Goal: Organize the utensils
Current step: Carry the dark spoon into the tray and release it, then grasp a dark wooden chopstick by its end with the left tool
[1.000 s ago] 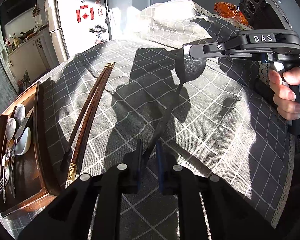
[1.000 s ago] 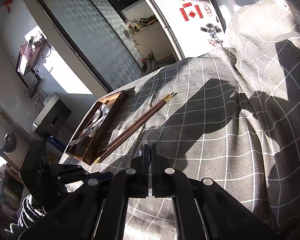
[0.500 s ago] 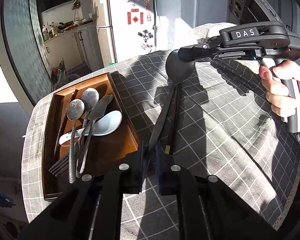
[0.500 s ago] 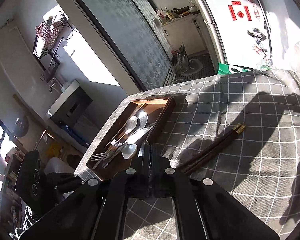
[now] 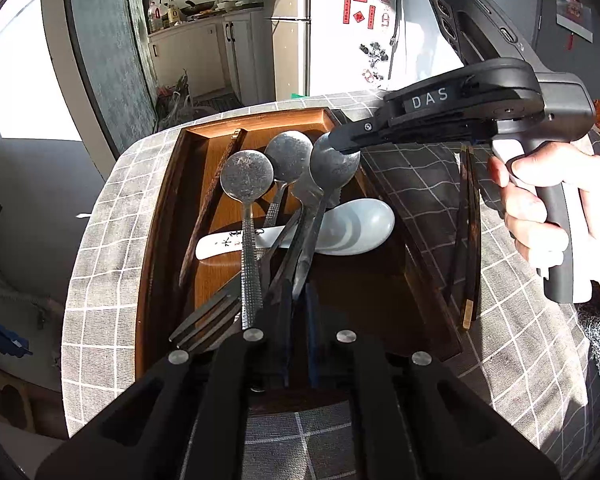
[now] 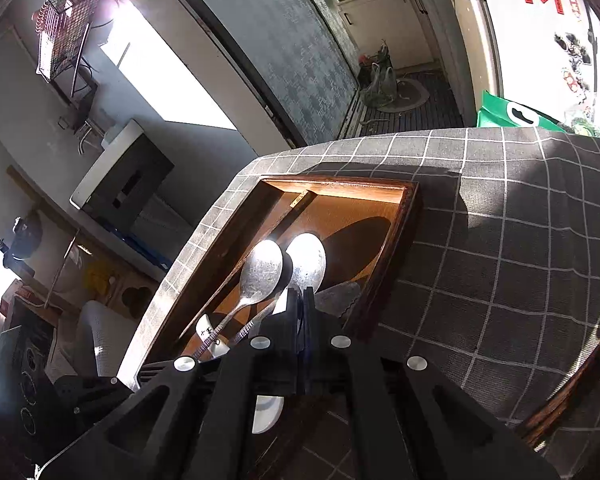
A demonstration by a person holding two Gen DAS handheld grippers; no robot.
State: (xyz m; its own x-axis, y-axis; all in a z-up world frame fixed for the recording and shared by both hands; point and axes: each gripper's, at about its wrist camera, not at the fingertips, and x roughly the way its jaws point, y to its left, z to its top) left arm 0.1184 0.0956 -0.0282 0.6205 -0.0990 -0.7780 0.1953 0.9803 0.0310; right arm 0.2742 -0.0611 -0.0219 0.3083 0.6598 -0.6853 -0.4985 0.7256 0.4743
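The left gripper (image 5: 298, 300) reaches forward low over the near end of the wooden tray (image 5: 260, 122), its two fingers pinched on the handle end of a dark metal spoon (image 5: 334, 160). The right gripper (image 5: 342, 146) comes in from the right side, held level by a bare hand (image 5: 548, 204) wrapped around its upright grip, and its fingers are clamped on the far rim of that same spoon's bowl. So the spoon is held at both ends above the tray, its long axis running from the near end of the tray toward the far end, bowl pointing away and slightly right, handle toward the left gripper; whether it touches the things beneath cannot be told. In the right wrist view the right gripper (image 6: 302, 300) shows its fingers closed almost together, with two shiny spoons (image 6: 262, 268) lying just ahead in the tray. Under the held spoon lie a white ceramic spoon (image 5: 352, 226) set crosswise, a knife (image 6: 336, 298) with a toothed edge, a fork (image 5: 204, 324) with tines toward the near end, and a brown chopstick (image 5: 210, 204) along the left side. A pair of brown chopsticks (image 5: 470, 240) lies on the grey checked tablecloth (image 5: 520, 340) just right of the tray, parallel to its long side. A white fridge (image 5: 340, 28) stands beyond the table.
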